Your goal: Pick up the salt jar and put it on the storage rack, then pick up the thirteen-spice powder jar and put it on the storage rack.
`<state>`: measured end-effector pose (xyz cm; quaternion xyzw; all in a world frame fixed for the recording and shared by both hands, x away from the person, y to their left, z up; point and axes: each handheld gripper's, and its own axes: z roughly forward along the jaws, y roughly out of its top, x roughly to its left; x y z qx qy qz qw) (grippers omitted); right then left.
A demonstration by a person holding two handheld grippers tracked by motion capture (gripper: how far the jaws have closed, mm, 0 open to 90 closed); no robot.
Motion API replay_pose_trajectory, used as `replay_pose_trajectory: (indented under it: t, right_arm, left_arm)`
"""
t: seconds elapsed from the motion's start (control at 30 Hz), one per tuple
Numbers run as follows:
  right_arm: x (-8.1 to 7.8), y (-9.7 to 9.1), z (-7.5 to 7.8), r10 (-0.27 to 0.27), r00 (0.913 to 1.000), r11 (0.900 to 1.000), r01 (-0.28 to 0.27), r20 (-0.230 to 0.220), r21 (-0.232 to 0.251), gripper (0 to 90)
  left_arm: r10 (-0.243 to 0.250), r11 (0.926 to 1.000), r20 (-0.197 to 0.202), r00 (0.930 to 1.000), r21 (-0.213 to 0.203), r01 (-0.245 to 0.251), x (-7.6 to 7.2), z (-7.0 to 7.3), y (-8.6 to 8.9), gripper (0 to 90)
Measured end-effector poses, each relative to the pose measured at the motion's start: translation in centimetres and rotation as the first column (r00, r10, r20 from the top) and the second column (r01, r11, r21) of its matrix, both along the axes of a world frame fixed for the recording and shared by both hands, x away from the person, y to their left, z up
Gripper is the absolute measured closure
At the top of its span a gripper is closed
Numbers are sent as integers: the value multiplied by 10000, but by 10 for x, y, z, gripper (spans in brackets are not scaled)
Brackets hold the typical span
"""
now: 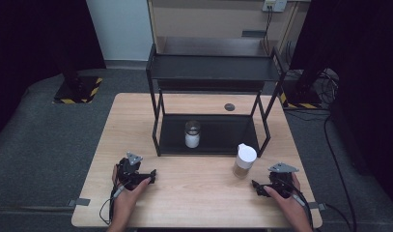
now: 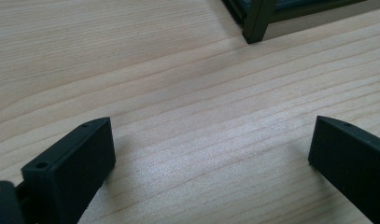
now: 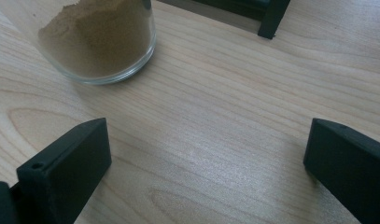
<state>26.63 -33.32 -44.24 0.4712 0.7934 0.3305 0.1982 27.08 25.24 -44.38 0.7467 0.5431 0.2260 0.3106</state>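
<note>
Jar (image 3: 100, 39) of brown powder sits just ahead-left of the right tool (image 3: 206, 154), jaws apart; approach level, centred, squeeze gently.

In the right gripper view we lose the top of the glass jar of brown powder (image 3: 98, 39) to the upper edge, and a black rack leg (image 3: 273, 17) is cut short there too. In the left gripper view just a corner post of the rack (image 2: 256, 19) enters the picture. From the high view, the small dark disc (image 1: 229, 107) on the table (image 1: 194, 193) stays too small for us to identify, perhaps a cable port.
</note>
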Motion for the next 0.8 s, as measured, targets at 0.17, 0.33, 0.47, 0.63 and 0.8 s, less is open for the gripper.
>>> replay_pose_trajectory:
  t: [0.17, 0.33, 0.47, 0.63, 0.8]
  right_arm:
    - [-1, -3, 0, 140, 9999, 9999, -140, 13, 24, 32]
    - [-3, -7, 5, 324, 9995, 9995, -324, 22, -12, 55]
    - [-7, -11, 11, 499, 9988, 9987, -499, 23, 75, 56]
    - [-10, -17, 17, 615, 9981, 9977, -615, 15, 272, 56]
    - [-14, -24, 21, 795, 9967, 9958, -801, 135, 447, 56]
  left_arm:
    - [0, 10000, -1, 10000, 2, 0, 0, 0, 0, 0]
    - [-2, 10000, -3, 10000, 0, 2, 0, 0, 0, 0]
    - [-2, 10000, -3, 10000, 0, 2, 0, 0, 0, 0]
    - [-1, 10000, -1, 10000, -1, 1, 0, 0, 0, 0]
    - [-2, 10000, -2, 10000, 1, 2, 0, 0, 0, 0]
